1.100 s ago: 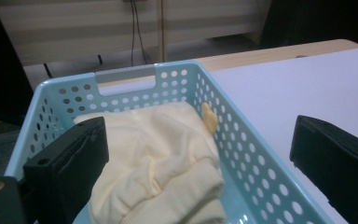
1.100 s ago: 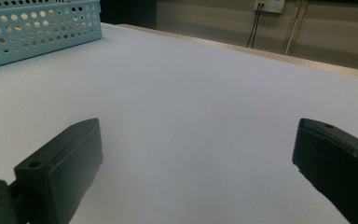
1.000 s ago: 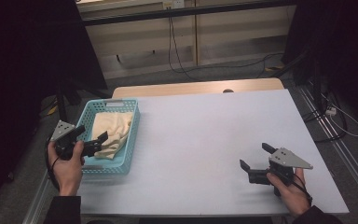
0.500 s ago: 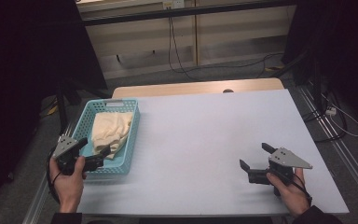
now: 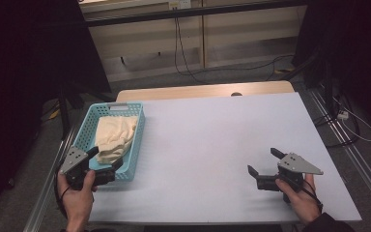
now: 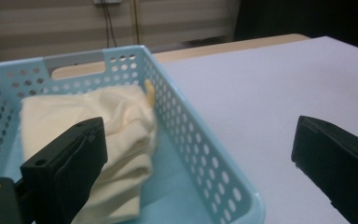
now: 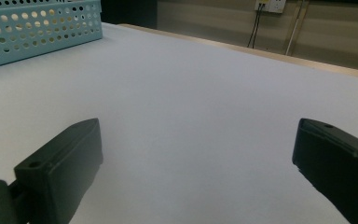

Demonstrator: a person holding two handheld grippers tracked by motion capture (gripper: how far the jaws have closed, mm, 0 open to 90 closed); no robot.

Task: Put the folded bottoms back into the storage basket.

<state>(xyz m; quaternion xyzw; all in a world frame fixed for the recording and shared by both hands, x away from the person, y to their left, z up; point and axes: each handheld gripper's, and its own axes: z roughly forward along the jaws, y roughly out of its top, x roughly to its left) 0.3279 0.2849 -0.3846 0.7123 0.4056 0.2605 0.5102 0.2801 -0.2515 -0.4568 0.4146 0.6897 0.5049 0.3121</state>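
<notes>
A dim room is seen in the high view, with a pale wall panel and dark cables hanging behind a white bench (image 5: 212,145) whose far edge is trimmed in light wood. At the bench's left side a light-blue perforated basket (image 5: 137,140) is set lengthwise, and a cream cloth (image 5: 113,137) is lain crumpled inside it, bunched toward the near half and touching the basket's floor and right wall.

The left tongs (image 5: 107,164) are held by the left hand (image 5: 79,195) at the near end of the basket, pointed toward the cloth. Their jaws are spread wide and nothing is held between them. In the left gripper view one jaw is seen over the inside of the basket, just in front of the cloth, while the other is seen outside the basket wall, over the bare bench; whether the cloth is touched cannot be told.

The right tongs (image 5: 263,166) are held by the right hand (image 5: 302,193) near the bench's front right, well apart from the basket. They are pointed leftward, low over the bench, and their jaws are likewise opened wide with nothing gripped. In the right gripper view the basket's wall is seen at the upper left, far off.
</notes>
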